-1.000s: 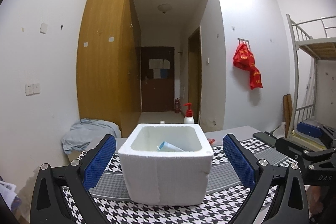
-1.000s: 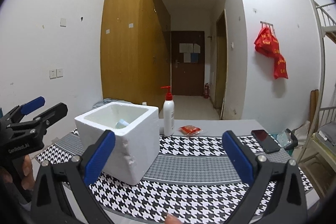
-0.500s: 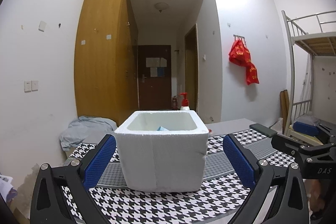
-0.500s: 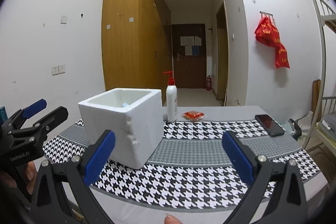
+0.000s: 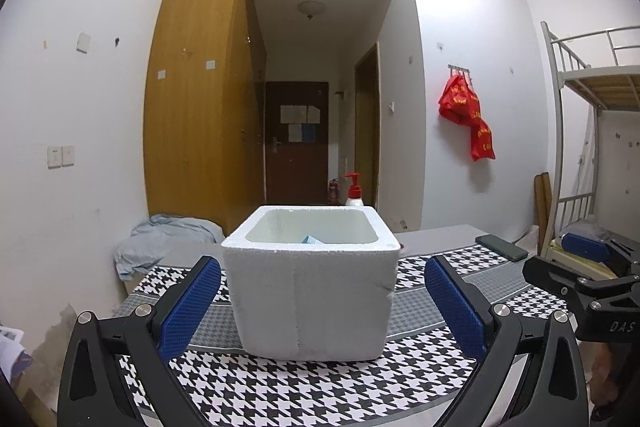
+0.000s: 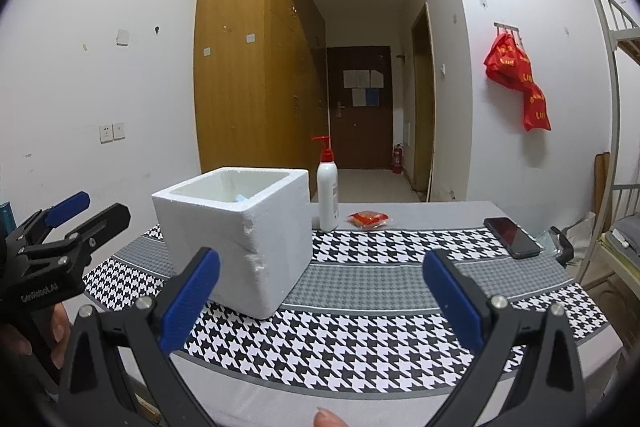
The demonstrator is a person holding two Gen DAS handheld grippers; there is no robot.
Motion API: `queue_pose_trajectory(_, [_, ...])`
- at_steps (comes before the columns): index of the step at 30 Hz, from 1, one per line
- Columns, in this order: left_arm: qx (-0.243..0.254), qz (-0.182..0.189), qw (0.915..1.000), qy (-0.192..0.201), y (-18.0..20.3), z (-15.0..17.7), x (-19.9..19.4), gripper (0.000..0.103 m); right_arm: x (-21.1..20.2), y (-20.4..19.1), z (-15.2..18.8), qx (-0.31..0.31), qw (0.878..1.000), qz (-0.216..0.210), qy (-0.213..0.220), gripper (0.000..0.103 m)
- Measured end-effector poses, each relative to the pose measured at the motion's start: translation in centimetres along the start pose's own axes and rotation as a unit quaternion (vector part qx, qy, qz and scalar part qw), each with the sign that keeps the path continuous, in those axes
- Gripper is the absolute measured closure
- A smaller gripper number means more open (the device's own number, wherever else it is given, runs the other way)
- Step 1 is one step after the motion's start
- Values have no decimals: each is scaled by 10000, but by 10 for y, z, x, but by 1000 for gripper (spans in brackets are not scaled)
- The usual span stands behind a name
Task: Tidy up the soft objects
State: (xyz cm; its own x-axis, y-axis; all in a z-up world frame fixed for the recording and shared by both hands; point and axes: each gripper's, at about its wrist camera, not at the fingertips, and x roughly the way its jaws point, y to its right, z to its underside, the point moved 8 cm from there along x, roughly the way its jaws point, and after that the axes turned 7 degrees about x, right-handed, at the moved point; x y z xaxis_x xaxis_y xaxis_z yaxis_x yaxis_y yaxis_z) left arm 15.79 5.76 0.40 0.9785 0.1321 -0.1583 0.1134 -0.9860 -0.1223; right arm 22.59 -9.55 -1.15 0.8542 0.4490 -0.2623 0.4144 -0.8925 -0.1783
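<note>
Both grippers hang back off the near edge of the table (image 6: 420,211), and both are empty. The left gripper (image 5: 320,301) has its blue pads spread wide, and the white foam box (image 5: 312,287) sits dead ahead between them, filling the gap without touching either pad. Inside the box, a light blue item (image 5: 310,239) peeks over the front rim; too little shows to say what it is.

Over to the right gripper (image 6: 320,297), fingers just as wide, nothing between them but houndstooth cloth (image 6: 360,339). The box lies ahead and to its left. Now the piece that looks to matter: a small red packet (image 6: 368,218) lying flat near the far edge of the table, just right of the white pump bottle (image 6: 327,197) with the red top. From the right gripper it is ahead and slightly right of centre, with open cloth all the way. From the left view the box hides it entirely.

So my call is that the right arm has the cleaner line. The packet's longer side runs roughly across the table, so closing across its short side would suit. A dark phone (image 6: 512,237) lies well to the packet's right.
</note>
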Motion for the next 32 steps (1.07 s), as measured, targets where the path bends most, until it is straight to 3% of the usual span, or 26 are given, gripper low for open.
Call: queue_pose_trajectory(32, [-103,5,9999,-81,-6,5,3,1,5,-1,2,-58,9999,-15,-85,0])
